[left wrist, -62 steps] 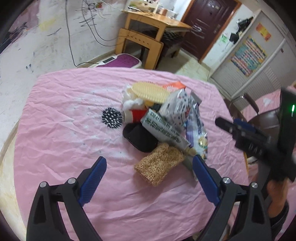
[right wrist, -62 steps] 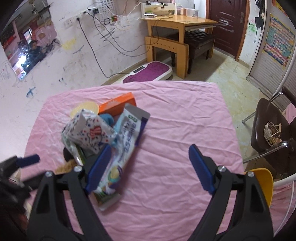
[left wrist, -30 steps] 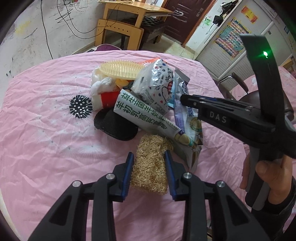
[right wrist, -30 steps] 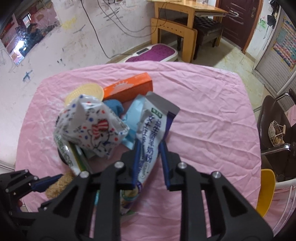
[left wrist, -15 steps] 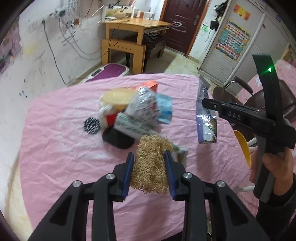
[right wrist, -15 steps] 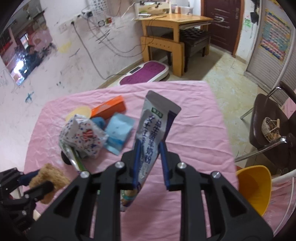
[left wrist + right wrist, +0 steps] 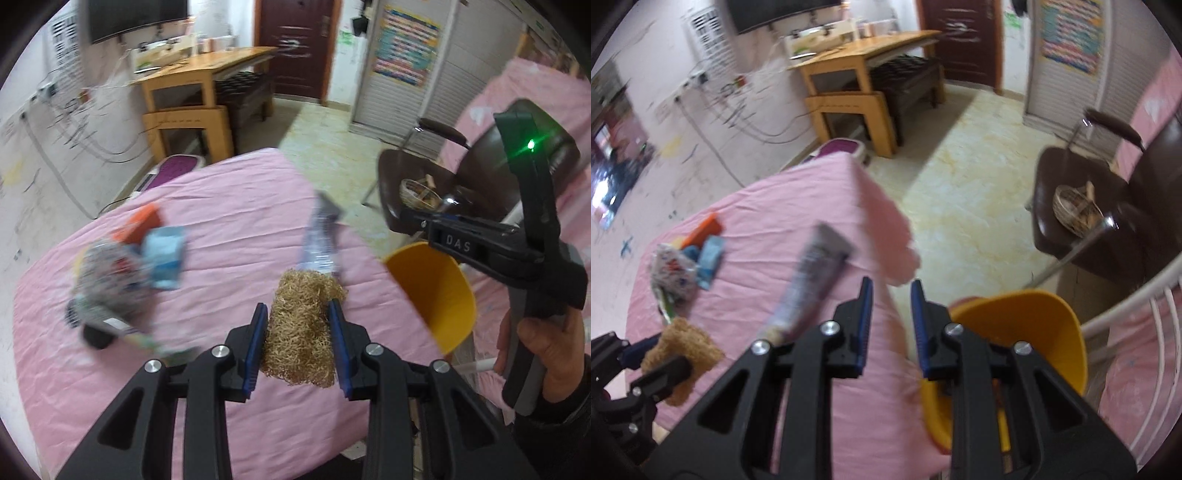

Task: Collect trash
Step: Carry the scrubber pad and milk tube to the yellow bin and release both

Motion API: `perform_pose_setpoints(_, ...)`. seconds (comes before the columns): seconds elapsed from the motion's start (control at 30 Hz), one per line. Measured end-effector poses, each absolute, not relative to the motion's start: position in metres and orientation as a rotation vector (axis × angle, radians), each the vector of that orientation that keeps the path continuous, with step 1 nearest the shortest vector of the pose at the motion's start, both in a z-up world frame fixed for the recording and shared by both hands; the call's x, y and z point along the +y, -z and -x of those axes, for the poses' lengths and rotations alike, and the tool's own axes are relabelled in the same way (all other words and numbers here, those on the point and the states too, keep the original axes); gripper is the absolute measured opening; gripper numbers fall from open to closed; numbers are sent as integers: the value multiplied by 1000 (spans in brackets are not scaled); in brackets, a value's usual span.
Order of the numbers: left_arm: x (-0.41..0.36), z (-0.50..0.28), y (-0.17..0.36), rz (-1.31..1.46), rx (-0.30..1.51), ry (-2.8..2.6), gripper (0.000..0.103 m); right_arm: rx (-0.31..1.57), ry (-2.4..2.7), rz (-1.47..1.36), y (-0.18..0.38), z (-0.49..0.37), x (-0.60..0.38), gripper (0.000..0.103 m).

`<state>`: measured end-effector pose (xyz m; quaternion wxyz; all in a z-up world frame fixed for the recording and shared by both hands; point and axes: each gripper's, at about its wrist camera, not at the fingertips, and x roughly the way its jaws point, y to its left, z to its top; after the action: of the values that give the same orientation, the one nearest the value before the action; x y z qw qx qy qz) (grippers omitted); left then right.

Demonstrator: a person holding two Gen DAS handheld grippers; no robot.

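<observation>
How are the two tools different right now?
The left tool grips a brown scrubber; the right tool holds nothing. The left tool is over the table; the right tool is by the yellow bin. Both have blue pads.

Your surroundings beyond the pink tablecloth (image 7: 236, 229)

Ahead of you a wooden desk (image 7: 871, 51) stands against the scribbled white wall (image 7: 665, 122), with a dark padded bench (image 7: 908, 77) tucked under it and a purple scale (image 7: 838, 147) on the tiled floor (image 7: 967, 192) near the desk's foot. A dark brown door (image 7: 295, 44) sits behind the desk, a colourful poster (image 7: 406, 44) to its right. To your right, a brown chair (image 7: 1108, 206) carries a wicker basket (image 7: 1075, 210) on its seat.
</observation>
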<state>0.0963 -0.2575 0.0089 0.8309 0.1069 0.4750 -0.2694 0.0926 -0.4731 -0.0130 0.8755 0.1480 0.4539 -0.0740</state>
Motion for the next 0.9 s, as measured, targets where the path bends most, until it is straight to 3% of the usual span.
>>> perform_pose_setpoints(0.23,-304,-88,-7,-267,1013,610,30,960,62,-399,18,-81,-493,20)
perform_pose_setpoints(0.5,-263,-98,-7,-240,1021,517,30,1050,-48,-354,26,-123,-432,21)
perform_pose_setpoints(0.57,-249,-101,-5,-230,1027,492,30,1074,-50,-341,32,-133,-419,31)
perform_pose_setpoints(0.63,-239,-104,-3,-221,1034,478,30,1091,-44,-336,36,-142,-413,50)
perform_pose_setpoints(0.9,-218,-109,1,-179,1049,468,30,1139,24,-195,55,-163,-378,51)
